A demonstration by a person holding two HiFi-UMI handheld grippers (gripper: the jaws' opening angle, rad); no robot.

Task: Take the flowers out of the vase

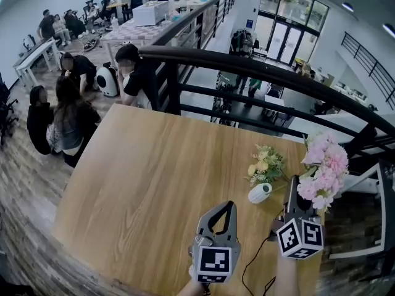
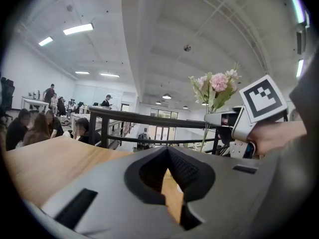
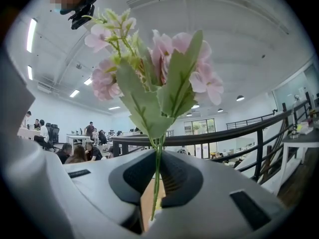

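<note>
A small white vase (image 1: pixel 260 193) stands near the right end of the wooden table (image 1: pixel 148 177), with a bunch of yellow flowers (image 1: pixel 265 164) rising from it. To its right, my right gripper (image 1: pixel 294 184) is shut on the green stem (image 3: pixel 157 168) of a pink flower bunch (image 1: pixel 324 168), held upright in the air, clear of the vase. In the right gripper view the pink blooms (image 3: pixel 159 68) tower over the jaws. My left gripper (image 1: pixel 229 206) hovers in front of the vase, shut and empty; its view shows the pink bunch (image 2: pixel 217 82) to the right.
A black curved railing (image 1: pixel 259 66) runs just beyond the table's far edge, with a drop to a lower floor where several people sit. A black cable (image 1: pixel 252 265) trails over the table's near edge. The table's right edge lies close under the pink flowers.
</note>
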